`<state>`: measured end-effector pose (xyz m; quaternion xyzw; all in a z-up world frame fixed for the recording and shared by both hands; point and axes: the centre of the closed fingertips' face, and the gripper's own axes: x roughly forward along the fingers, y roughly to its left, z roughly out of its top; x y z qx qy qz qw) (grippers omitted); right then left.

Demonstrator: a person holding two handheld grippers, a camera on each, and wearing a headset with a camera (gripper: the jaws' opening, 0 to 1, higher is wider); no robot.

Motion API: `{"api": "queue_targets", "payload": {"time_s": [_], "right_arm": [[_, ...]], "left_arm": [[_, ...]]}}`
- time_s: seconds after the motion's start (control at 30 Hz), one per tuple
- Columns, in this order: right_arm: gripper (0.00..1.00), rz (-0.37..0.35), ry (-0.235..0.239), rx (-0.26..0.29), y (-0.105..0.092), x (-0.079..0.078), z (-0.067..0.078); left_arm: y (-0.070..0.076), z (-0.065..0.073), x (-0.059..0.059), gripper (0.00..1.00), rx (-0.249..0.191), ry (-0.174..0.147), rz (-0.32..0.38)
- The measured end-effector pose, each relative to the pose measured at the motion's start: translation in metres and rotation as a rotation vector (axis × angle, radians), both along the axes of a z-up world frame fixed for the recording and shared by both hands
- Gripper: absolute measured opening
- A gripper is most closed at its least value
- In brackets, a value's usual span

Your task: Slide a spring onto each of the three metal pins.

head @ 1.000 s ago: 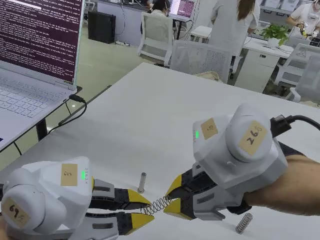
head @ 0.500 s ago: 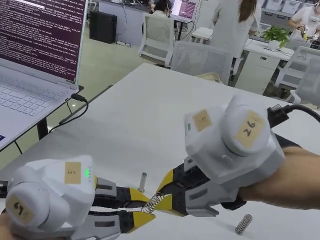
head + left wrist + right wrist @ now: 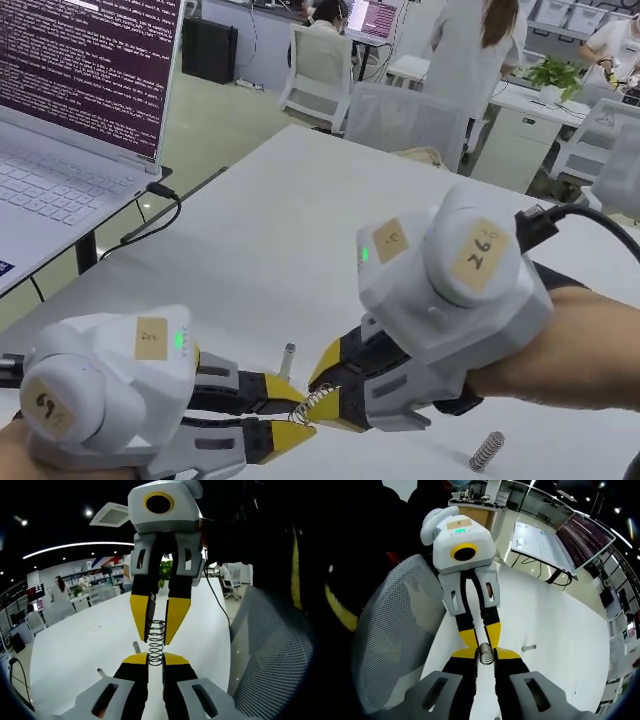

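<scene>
A short metal spring (image 3: 310, 402) hangs in the air between the two grippers, one end in each. My left gripper (image 3: 300, 413), at the lower left, is shut on its near end. From the right, my right gripper (image 3: 322, 398) is shut on the other end. In the left gripper view the spring (image 3: 156, 635) runs from my left gripper (image 3: 156, 658) up into the right gripper (image 3: 157, 640). The right gripper view shows the spring (image 3: 486, 652) end-on. One metal pin (image 3: 287, 360) stands upright on the white table just behind the grippers. A second spring (image 3: 487, 450) lies at the lower right.
An open laptop (image 3: 80, 90) sits on a separate desk at the left, with a black cable (image 3: 150, 215) hanging by the table's left edge. The white table (image 3: 300, 220) stretches away behind the grippers. Chairs (image 3: 400, 115) and people are far behind.
My right gripper has moved left, closer to the left gripper. Less of the spring shows between the two sets of tips than a second ago.
</scene>
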<state>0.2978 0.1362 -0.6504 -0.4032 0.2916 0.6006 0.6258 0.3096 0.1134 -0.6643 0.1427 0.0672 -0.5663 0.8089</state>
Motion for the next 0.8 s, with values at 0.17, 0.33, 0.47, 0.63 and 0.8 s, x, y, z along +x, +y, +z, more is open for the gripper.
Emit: {"api": "queue_targets", "payload": {"time_s": [0.17,0.33,0.47,0.63,0.8], "right_arm": [[0.1,0.003,0.011,-0.015,-0.0002,0.0006,-0.0037],[0.1,0.013,0.02,-0.031,-0.0004,0.0006,-0.0061],[0.1,0.015,0.025,-0.036,-0.0006,0.0012,-0.0073],[0.11,0.019,0.024,-0.045,0.0,0.002,-0.0086],[0.09,0.023,0.026,-0.051,0.0008,0.002,-0.0086]], "left_arm": [[0.0,0.0011,0.0002,0.02,-0.018,0.002,-0.001],[-0.0005,0.002,0.0001,0.02,-0.036,0.007,-0.003],[-0.0002,0.0028,0.0001,0.02,-0.049,0.012,-0.002],[0.0007,0.0038,0.0005,0.02,-0.067,0.017,0.0],[0.0008,0.0042,0.0004,0.02,-0.071,0.017,-0.001]]}}
